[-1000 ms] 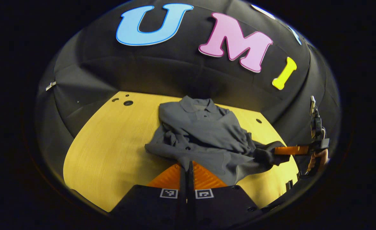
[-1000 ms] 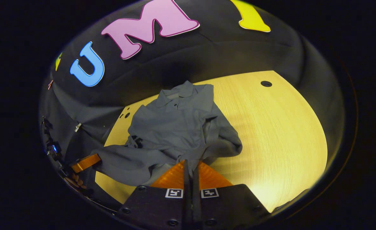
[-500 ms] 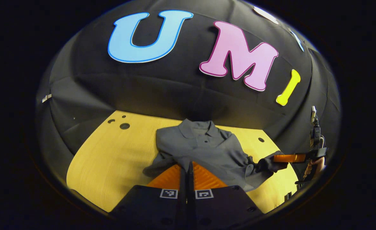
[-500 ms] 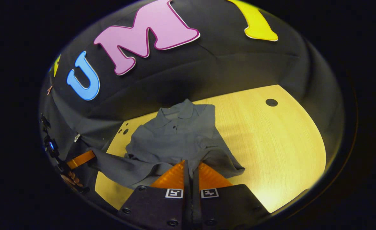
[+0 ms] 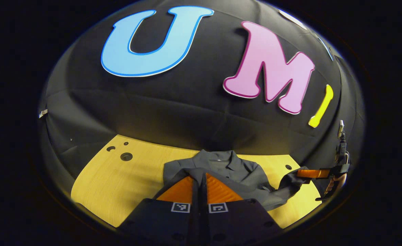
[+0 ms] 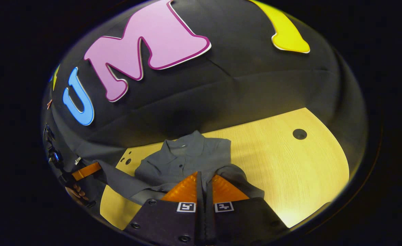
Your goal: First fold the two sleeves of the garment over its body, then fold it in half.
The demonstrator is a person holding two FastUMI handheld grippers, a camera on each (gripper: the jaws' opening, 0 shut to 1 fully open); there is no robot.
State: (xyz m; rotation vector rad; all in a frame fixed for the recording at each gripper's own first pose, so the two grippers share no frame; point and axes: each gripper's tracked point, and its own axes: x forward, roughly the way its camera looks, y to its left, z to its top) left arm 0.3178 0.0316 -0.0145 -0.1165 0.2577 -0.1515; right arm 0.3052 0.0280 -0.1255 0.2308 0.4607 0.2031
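My left gripper (image 5: pixel 199 177) and right gripper (image 6: pixel 204 176) each have jaws clamped on the soft, rumpled grey shirt (image 6: pixel 183 162) over the wood-grain tabletop (image 6: pixel 289 164).

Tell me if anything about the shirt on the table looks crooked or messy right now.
The grey shirt is rumpled rather than flat: cloth bunches near its lower edge on the wooden table, and the fold line looks uneven. Both the left gripper and the right gripper are shut on its hem, carrying it toward the collar. No damage shows.
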